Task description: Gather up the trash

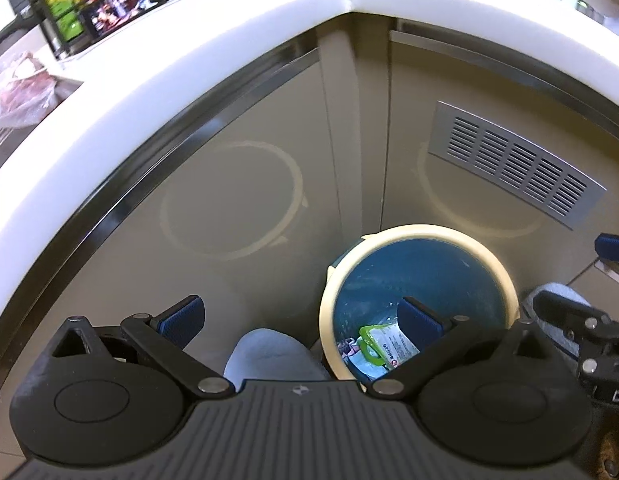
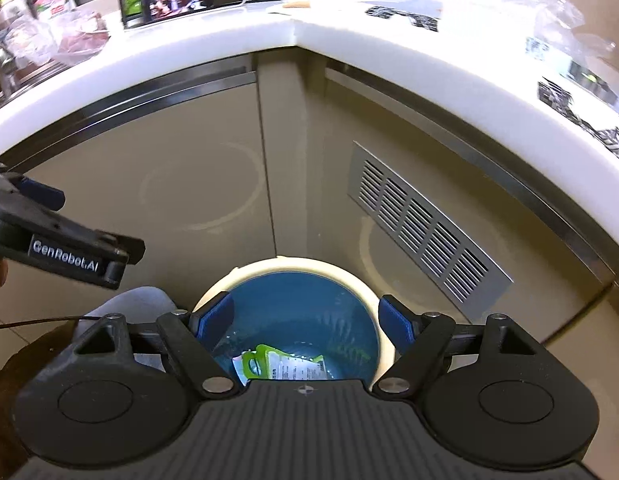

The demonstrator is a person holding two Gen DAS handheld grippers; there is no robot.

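Note:
A round trash bin (image 1: pixel 505 276) with a cream rim and blue inside stands on the floor in the cabinet corner. A green and white wrapper (image 1: pixel 383 346) lies at its bottom, with other scraps. My left gripper (image 1: pixel 301 318) is open and empty, held above the bin's left side. My right gripper (image 2: pixel 305 320) is open and empty, straight above the bin (image 2: pixel 373 280), with the wrapper (image 2: pixel 285 366) below it. The left gripper's body (image 2: pixel 65 248) shows at the left of the right wrist view.
A white L-shaped countertop (image 1: pixel 157 92) runs above beige cabinet doors (image 1: pixel 229 208) with a metal vent grille (image 1: pixel 517 164). On the counter are a wire rack with bottles and a phone (image 2: pixel 177 0), a plastic bag (image 2: pixel 57 36) and printed marker sheets (image 2: pixel 577 100).

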